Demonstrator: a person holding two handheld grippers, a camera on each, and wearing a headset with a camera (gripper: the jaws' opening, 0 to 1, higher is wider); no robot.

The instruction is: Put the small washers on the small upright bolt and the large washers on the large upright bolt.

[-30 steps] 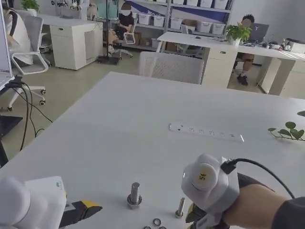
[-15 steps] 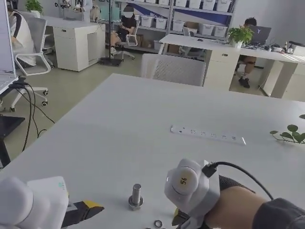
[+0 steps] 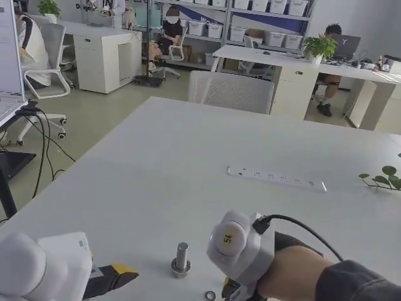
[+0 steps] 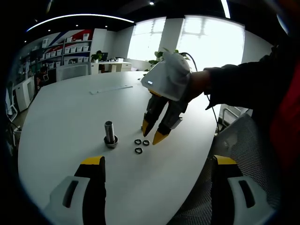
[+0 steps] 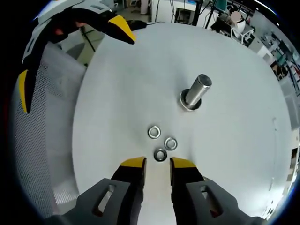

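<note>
The left gripper point(image 4: 157, 161) is held above the near edge of the white worktop point(image 3: 188, 163), its yellow-tipped fingers point(image 4: 92, 161) spread wide and grasping nothing. The right gripper point(image 5: 158, 164) points down at the worktop, its fingers point(image 5: 134, 163) set to a narrow gap and also grasping nothing. Three washers point(image 5: 160, 154) lie flat in a tight cluster, the nearest just ahead of the right fingertips. One upright bolt point(image 5: 196, 92) stands head-down beyond the cluster, near it but apart. A round yellow sticker point(image 3: 227, 239) on the right gripper housing bears a number that appears to read 56. A small green label point(image 3: 81, 242) on the left gripper housing is illegible. A white power strip point(image 3: 276, 179) lies further back.
</note>
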